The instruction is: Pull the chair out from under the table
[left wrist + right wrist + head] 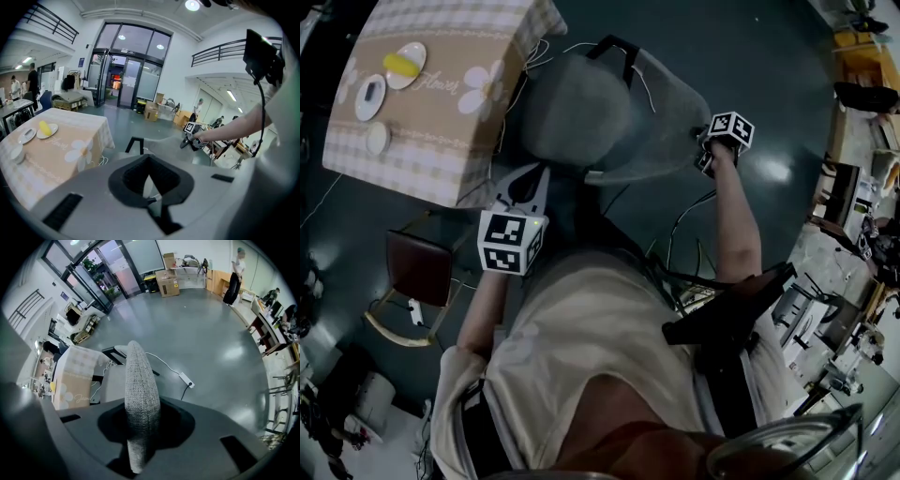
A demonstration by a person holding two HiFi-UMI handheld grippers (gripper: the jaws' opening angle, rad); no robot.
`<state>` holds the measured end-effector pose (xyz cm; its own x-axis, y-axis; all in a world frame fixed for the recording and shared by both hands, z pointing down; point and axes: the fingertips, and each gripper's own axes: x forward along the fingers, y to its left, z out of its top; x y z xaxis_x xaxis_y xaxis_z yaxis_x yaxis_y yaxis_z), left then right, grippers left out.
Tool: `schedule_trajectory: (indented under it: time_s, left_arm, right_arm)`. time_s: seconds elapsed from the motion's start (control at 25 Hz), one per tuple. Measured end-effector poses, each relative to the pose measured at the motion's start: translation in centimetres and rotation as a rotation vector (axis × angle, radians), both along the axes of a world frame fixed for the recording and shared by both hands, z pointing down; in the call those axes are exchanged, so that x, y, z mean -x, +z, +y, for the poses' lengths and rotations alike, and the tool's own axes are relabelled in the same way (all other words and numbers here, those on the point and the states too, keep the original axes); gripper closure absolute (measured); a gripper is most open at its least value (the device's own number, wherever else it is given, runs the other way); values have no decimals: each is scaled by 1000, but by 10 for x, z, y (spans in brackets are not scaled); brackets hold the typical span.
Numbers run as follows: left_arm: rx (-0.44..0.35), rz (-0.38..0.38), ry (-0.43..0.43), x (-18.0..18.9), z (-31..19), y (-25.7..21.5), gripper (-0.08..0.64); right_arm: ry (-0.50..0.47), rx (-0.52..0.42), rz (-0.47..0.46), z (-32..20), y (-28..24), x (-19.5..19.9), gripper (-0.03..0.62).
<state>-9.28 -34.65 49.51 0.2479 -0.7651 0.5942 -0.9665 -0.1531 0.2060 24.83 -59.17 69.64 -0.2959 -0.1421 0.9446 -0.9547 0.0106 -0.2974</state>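
While the right gripper point(703, 150) pinches the rim of the grey fabric chair point(581, 112) at its backrest, seat just beside the cloth-draped table point(441, 150) edge; left gripper point(528, 176) near the chair's left side, jaws together, empty; bare grey floor point(769, 84) open on the right; power strip point(186, 378) lying there

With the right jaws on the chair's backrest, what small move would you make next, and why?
Probably draw the right gripper a little back toward the person, away from the table. Its jaws are closed on the edge of the grey backrest, and the chair seat sits close beside the tablecloth's edge.
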Motion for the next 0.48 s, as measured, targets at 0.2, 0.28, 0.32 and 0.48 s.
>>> schedule_trajectory:
  time_s: [0.2,0.28,0.32,0.48]
  left_arm:
    - [1,3,2,1,-2,3,554]
    - [5,4,0,1,-1,4,553]
    - [6,3,2,1,-1,4,554]
    - [3,2,4,0,-2,5,553]
  right_arm:
    - [9,-5,-2,-1,2,-5,500]
    - [8,-5,-1,0,0,-7,500]
    - [8,-5,-1,0,0,-8,500]
    - [6,-9,-10,0,-1,-8,500]
